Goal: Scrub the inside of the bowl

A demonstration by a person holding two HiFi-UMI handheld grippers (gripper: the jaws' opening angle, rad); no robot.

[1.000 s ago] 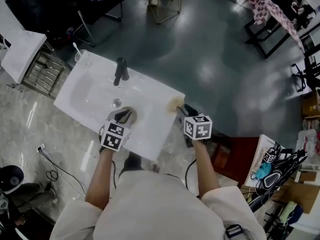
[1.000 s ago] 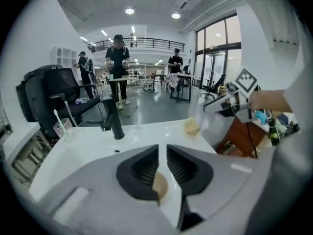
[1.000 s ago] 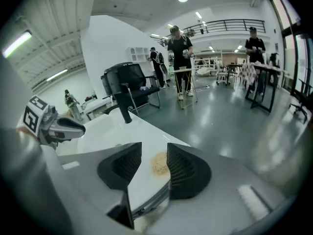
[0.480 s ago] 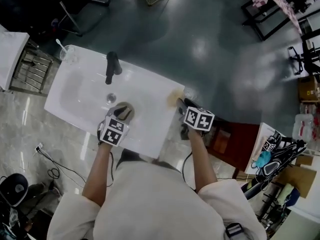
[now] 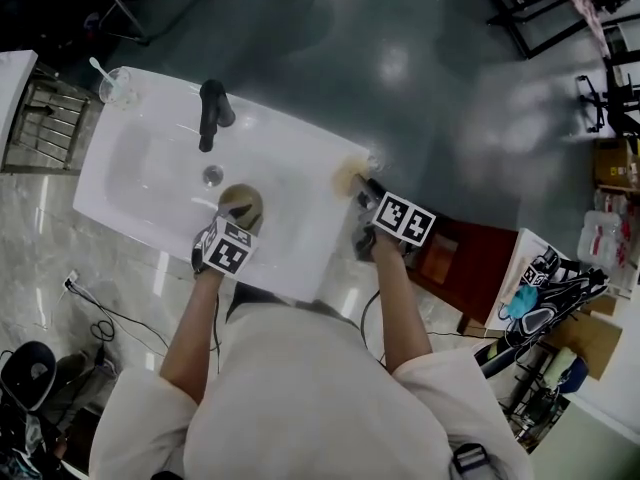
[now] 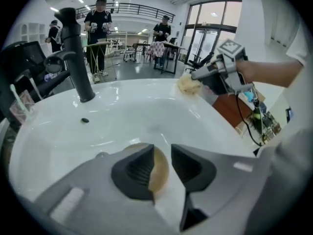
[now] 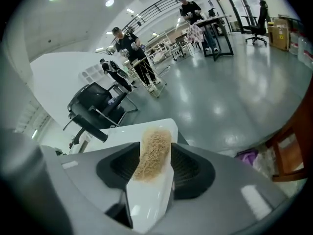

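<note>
A tan bowl point(image 5: 241, 204) sits in the white sink point(image 5: 150, 173), near its front wall. My left gripper point(image 5: 236, 225) reaches down over it. In the left gripper view the bowl's rim point(image 6: 160, 177) lies between the jaws of the left gripper point(image 6: 161, 153), against the left pad and clear of the right one. These jaws have just been opening. A tan fibrous scrubber point(image 5: 349, 176) lies on the sink's right corner. My right gripper point(image 5: 363, 192) straddles the scrubber point(image 7: 149, 163), and its jaws have just been opening too; a gap shows beside the right pad.
A black faucet point(image 5: 211, 110) stands at the sink's back edge, with the drain point(image 5: 212, 176) in front of it. A clear cup with a toothbrush point(image 5: 113, 85) is at the back left corner. A red-brown stool point(image 5: 462, 263) stands right of the sink. People stand far off.
Both grippers have sunk. The left one brought the bowl down into the basin and its jaws spread off it. The right one rolled and came down astride the scrubber.
</note>
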